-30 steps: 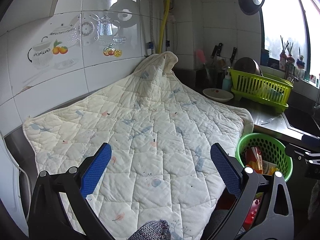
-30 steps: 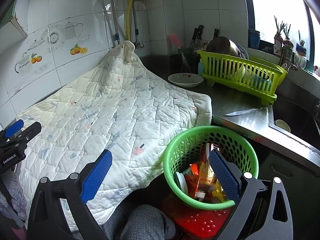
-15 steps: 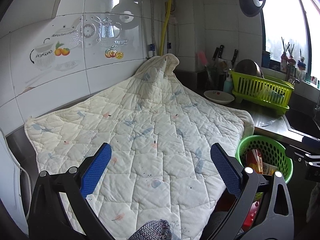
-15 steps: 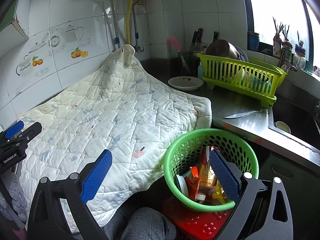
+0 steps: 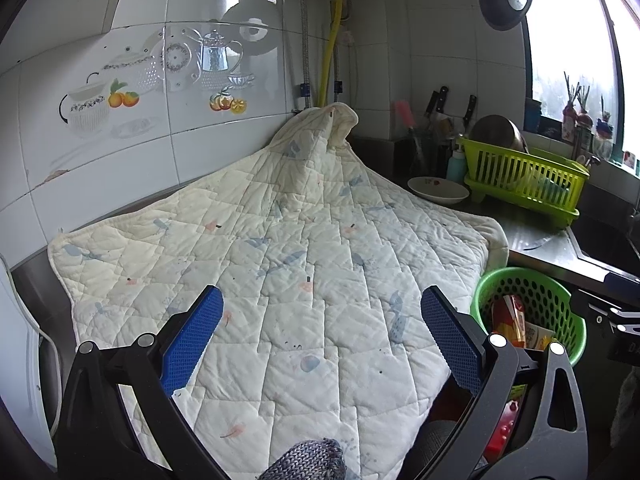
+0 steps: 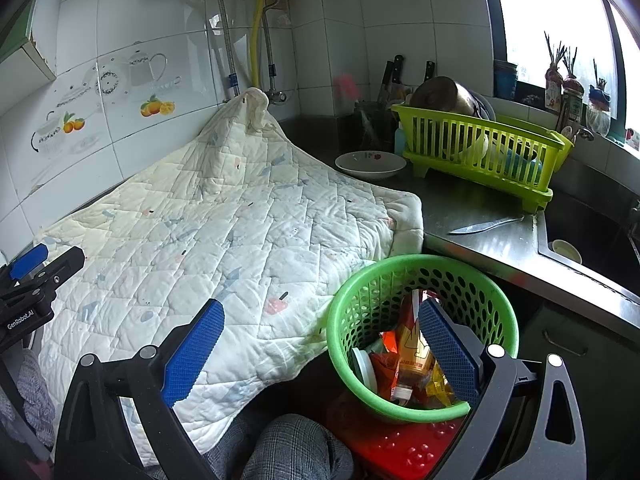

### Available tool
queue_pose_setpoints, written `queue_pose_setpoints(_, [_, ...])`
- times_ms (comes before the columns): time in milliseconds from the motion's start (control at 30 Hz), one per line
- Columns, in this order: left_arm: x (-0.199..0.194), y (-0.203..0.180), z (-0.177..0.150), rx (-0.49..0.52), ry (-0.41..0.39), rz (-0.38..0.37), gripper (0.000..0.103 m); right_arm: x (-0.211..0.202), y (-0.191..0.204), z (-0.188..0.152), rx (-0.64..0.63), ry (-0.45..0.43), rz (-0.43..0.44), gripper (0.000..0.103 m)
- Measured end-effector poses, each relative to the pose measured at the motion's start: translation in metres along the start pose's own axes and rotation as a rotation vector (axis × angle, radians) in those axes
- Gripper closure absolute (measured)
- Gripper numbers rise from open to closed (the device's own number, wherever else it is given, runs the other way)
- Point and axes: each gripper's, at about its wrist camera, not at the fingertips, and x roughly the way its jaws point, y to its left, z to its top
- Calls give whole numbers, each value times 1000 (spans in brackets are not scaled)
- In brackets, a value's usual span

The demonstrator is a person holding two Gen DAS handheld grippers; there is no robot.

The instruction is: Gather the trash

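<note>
A round green trash basket (image 6: 360, 304) stands on a red stool (image 6: 400, 444) below the counter edge; it also shows in the left wrist view (image 5: 560, 300). It holds wrappers and a plastic bottle (image 6: 412, 356). My right gripper (image 6: 320, 340) is open and empty, held above and in front of the basket. My left gripper (image 5: 320, 336) is open and empty over a white quilted cloth (image 5: 280, 260) that covers the counter. The left gripper also shows at the left edge of the right wrist view (image 6: 28, 280).
A white bowl (image 6: 370, 164), a yellow-green dish rack (image 6: 480, 152) with a pot and a knife (image 6: 484, 226) lie on the steel counter. A sink (image 6: 580, 240) is at the right. Tiled wall and pipes stand behind. My knees show at the bottom.
Both grippers have drifted slightly back and up; the cloth and basket sit a little lower in view. Nothing was taken or let go.
</note>
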Motion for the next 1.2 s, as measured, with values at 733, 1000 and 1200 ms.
queue_pose_setpoints(733, [-2, -1, 0, -3, -7, 1, 5, 1, 2, -2, -1, -1, 8, 9])
queue_pose_setpoints(1000, [-2, -1, 0, -2, -8, 4, 5, 1, 4, -2, -4, 0, 6, 9])
queue_pose_setpoints(1200, [-2, -1, 1, -6, -7, 4, 5, 1, 4, -2, -4, 0, 8, 9])
